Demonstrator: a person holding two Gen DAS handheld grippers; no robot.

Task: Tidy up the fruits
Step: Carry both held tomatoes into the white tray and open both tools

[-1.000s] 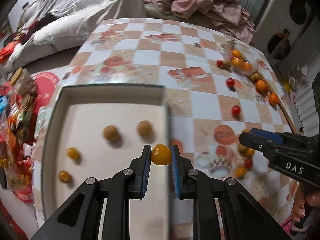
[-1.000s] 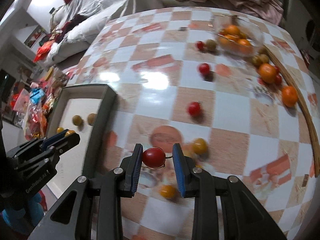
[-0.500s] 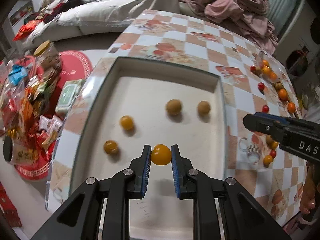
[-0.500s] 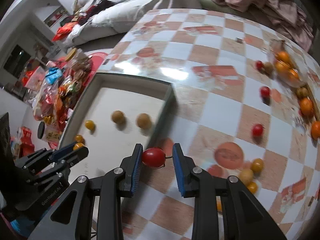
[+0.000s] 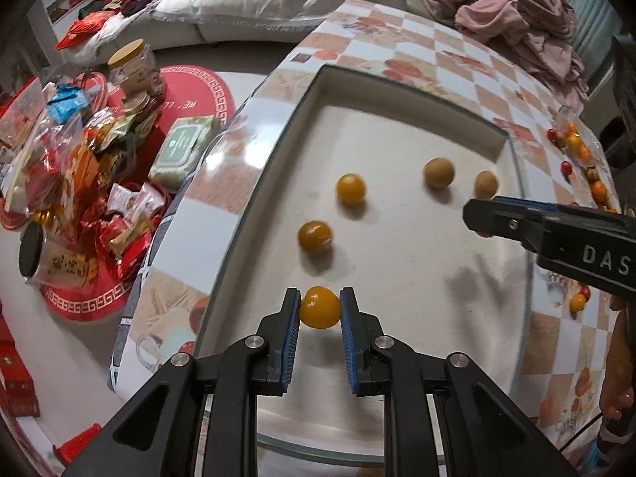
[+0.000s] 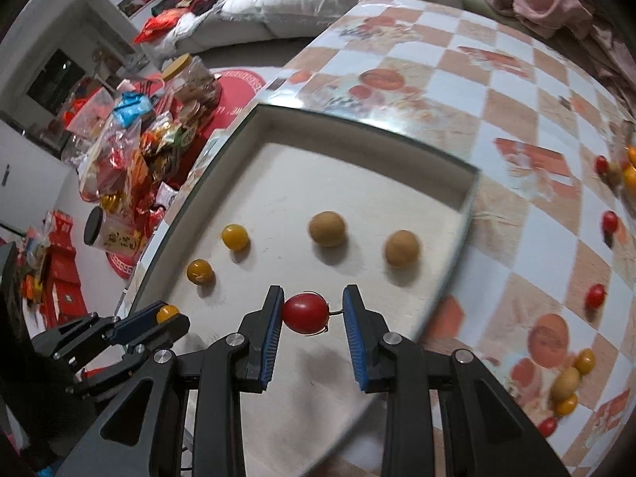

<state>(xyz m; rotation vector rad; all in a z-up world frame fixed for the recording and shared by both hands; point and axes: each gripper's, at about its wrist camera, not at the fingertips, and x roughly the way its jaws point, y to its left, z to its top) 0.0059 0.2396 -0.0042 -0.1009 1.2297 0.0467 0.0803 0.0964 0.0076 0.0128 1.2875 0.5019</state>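
My left claw grips a yellow tomato, my right claw a red tomato, both above the tray.

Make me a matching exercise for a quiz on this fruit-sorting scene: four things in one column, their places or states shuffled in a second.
Things:
1. yellow tomato
2. red tomato
3. brown fruits
4. tissue pack

Places or states:
A. lying in the tray
B. held in the left hand-held gripper
C. on the floor beside the table
D. held in the right hand-held gripper

Pairs: 1-B, 2-D, 3-A, 4-C
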